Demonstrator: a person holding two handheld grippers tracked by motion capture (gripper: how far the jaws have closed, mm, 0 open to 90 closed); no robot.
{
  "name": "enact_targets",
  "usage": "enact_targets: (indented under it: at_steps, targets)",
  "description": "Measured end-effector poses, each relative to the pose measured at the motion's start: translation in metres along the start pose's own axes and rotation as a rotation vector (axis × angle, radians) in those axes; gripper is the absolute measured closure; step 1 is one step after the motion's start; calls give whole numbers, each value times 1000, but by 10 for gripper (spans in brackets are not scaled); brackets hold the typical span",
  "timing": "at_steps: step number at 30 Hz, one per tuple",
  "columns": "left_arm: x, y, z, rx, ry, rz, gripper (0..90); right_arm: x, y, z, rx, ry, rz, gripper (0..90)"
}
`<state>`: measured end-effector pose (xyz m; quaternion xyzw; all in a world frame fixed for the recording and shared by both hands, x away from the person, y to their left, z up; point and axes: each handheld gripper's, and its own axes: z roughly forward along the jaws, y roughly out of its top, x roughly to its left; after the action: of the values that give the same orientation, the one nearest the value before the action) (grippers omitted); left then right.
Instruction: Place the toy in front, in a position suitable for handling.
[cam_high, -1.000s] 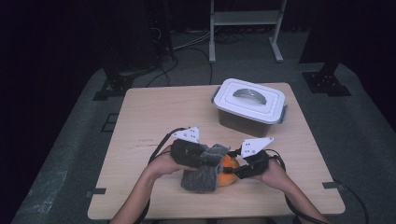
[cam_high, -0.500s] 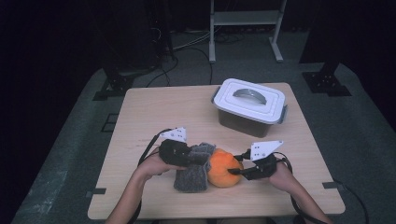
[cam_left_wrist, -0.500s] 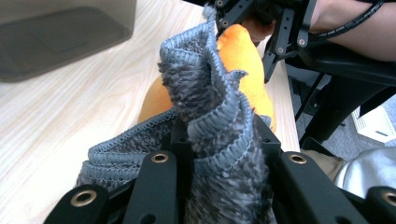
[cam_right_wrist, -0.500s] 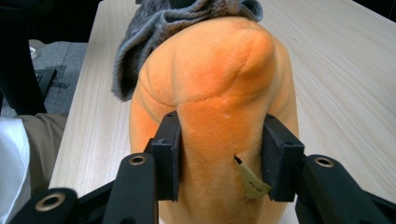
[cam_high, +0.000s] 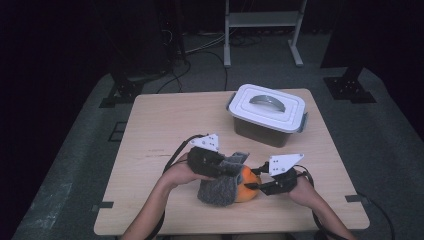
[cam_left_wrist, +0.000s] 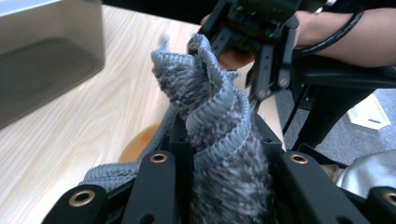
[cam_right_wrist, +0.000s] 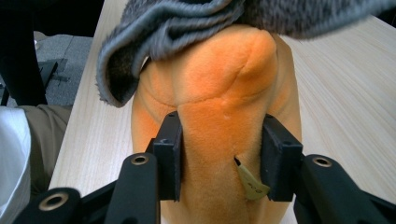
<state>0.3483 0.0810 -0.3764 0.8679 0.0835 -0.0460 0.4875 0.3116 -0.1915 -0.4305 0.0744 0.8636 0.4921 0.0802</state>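
- high view puts the work at the near middle of the table (cam_high: 150, 135): an orange plush toy (cam_high: 247, 185) lies there with a grey knitted cloth (cam_high: 220, 187) draped over its left side.
- left claw (cam_left_wrist: 219, 154) is clamped tight on a bunched fold of the cloth, which rises between its jaws in the left gripper view.
- right claw (cam_right_wrist: 222, 158) has just been closing; its pads press on the narrow near end of the plush toy, with a small tag beside one pad.
- done so far, as i judge it: both things are gripped, one per claw, and the cloth is partly over the toy.
- left to do, by my reading: either pull the cloth fully over the toy or draw it off; the orange right side lies bare.
- white lidded box (cam_high: 267, 112) stands shut at the far right, well apart from both claws and untouched.
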Motion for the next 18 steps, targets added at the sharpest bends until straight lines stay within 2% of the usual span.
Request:
enact_targets:
  at_steps: [6,14,18]
  targets:
    - [9,-21,-16,-14,16,-67,681,-2,-3,-1,-3,9,-12,572]
    - [14,-36,-29,11,50,-93,690,-2,-4,-3,-3,5,-11,572]
    - [13,-36,-25,-14,22,-103,693,-3,-3,-3,-3,3,-3,568]
